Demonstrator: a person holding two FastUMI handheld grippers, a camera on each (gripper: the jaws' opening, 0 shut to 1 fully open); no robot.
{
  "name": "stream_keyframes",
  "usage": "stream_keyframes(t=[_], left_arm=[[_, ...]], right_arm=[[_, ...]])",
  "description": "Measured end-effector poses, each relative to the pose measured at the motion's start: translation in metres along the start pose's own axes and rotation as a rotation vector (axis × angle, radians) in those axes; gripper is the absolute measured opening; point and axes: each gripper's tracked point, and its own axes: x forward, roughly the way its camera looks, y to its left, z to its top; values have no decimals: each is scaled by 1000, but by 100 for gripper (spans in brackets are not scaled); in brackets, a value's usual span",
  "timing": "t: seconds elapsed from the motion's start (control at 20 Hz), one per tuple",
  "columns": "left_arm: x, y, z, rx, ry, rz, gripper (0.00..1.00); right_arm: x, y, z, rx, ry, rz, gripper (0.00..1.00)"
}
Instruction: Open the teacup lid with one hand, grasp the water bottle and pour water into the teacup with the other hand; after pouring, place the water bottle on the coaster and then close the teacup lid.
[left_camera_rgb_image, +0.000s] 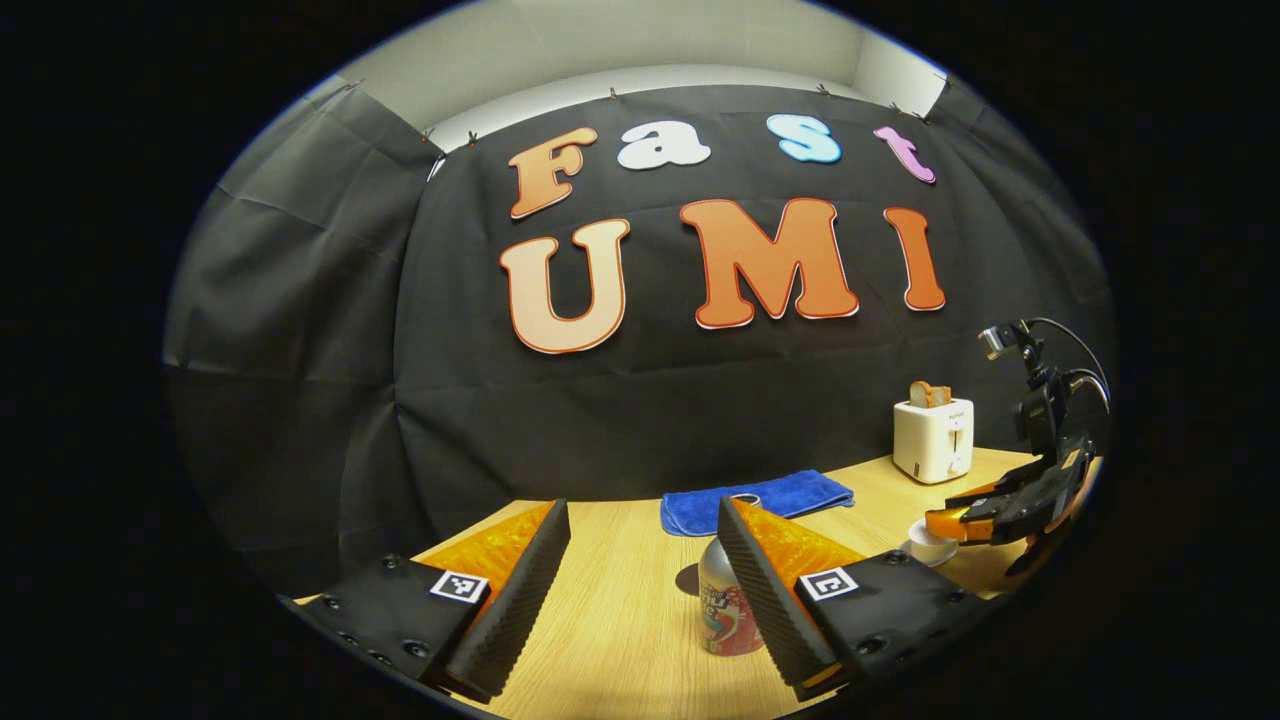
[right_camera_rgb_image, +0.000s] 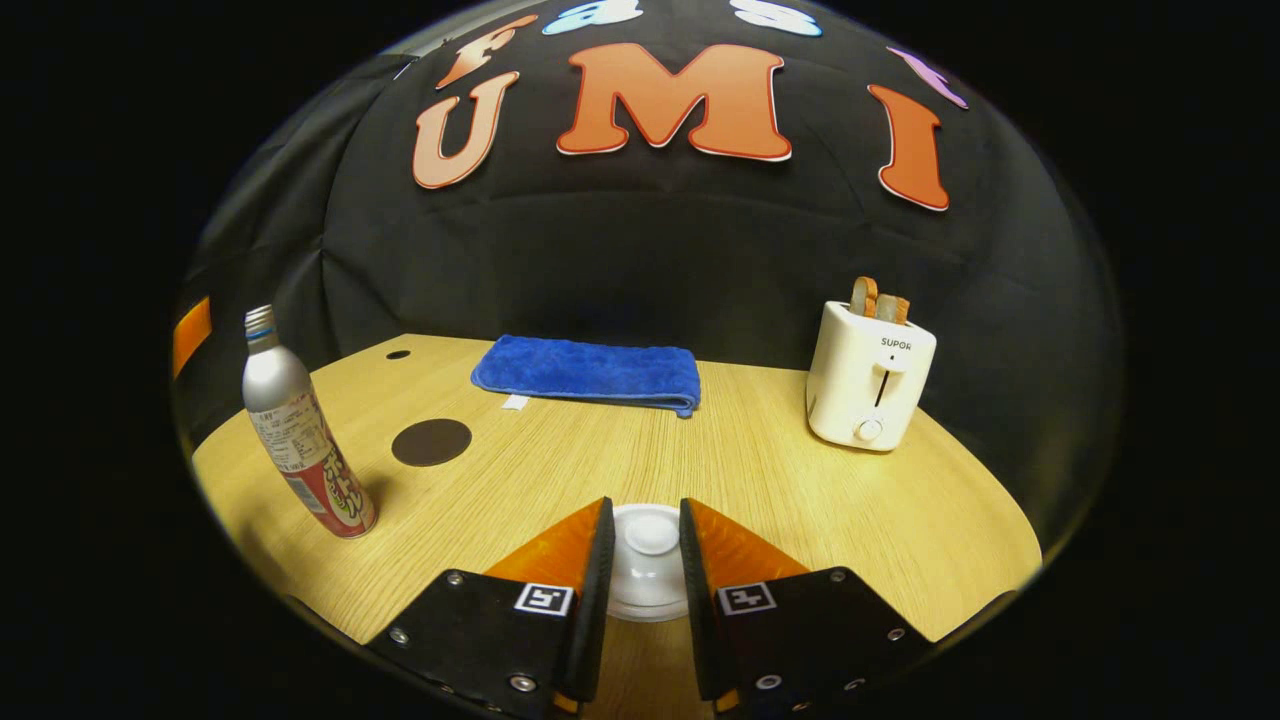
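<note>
Lid-opening step: at lower centre of the right gripper view, the right gripper (right_camera_rgb_image: 645, 560) brackets the teacup lid (right_camera_rgb_image: 650, 545) narrowly, contact uncertain, while the left gripper (left_camera_rgb_image: 640, 570), jaws wide, faces the water bottle (left_camera_rgb_image: 722, 610); next, pinch and lift.

Both low over table (right_camera_rgb_image: 800, 500), facing back wall, sharing toaster (left_camera_rgb_image: 933, 439)

Lidded white teacup (right_camera_rgb_image: 648, 565); silver-and-red water bottle (right_camera_rgb_image: 300, 432) upright beside dark round coaster (right_camera_rgb_image: 431, 442).
</note>
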Motion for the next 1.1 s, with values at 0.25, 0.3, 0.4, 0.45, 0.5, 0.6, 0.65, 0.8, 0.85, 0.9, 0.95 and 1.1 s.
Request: stream_keyframes(t=[0.25,0.3,0.4,0.45,0.5,0.6,0.65,0.8,0.85,0.9,0.95,1.1], left_arm=[[0,-1,-6,-6,15,-2,95],[1,-2,-7,-4,19,-3,95],[1,-2,-9,-3,23,-4,95],[1,-3,-11,-2,25,-4,95],[1,-3,-11,0,26,-4,95],[2,-3,-11,3,31,-5,95],[3,-4,-13,6,34,-7,95],[3,-4,-14,13,37,-8,95],[3,-5,-16,14,40,-12,95],[5,-8,-19,14,43,-18,95],[6,-12,-21,10,43,-35,95],[9,-30,-32,-18,67,-99,98]], right_arm=[[-2,-1,0,-93,-23,-20,30],[-2,-1,1,-116,-28,-21,30],[-2,-2,1,-120,-32,-25,27],[-1,-1,2,-109,-32,-23,25],[0,-1,3,-95,-32,-18,24],[0,-2,2,-73,-31,-11,22],[0,-3,2,-61,-32,-9,22],[-3,-2,6,-19,-52,9,22],[-3,-2,9,-12,-64,12,22],[-5,-1,12,-8,-74,14,22],[-6,-1,14,-7,-85,17,22],[-13,-1,22,8,-109,28,22]])
